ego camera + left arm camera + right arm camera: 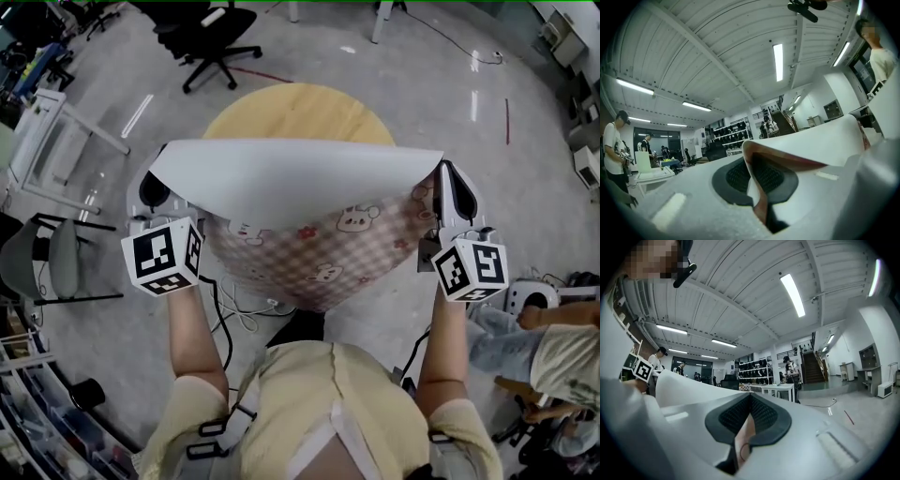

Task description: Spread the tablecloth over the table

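Observation:
The tablecloth point(291, 187), white on its back and pink-checked with bear prints on its face, hangs in the air between my two grippers. It curls over above the round wooden table point(300, 111), hiding the near half of the top. My left gripper point(157, 192) is shut on the cloth's left corner point(757, 187), whose edge runs between the black pads. My right gripper point(450, 192) is shut on the right corner point(743, 439), a pink strip pinched between its pads. Both grippers are held about chest high and tilted upward.
A black office chair point(211, 42) stands beyond the table. A white rack point(47, 141) and a grey chair point(56, 262) are at the left. A seated person point(553, 352) is at the right. Cables trail on the floor point(234, 314) near my feet.

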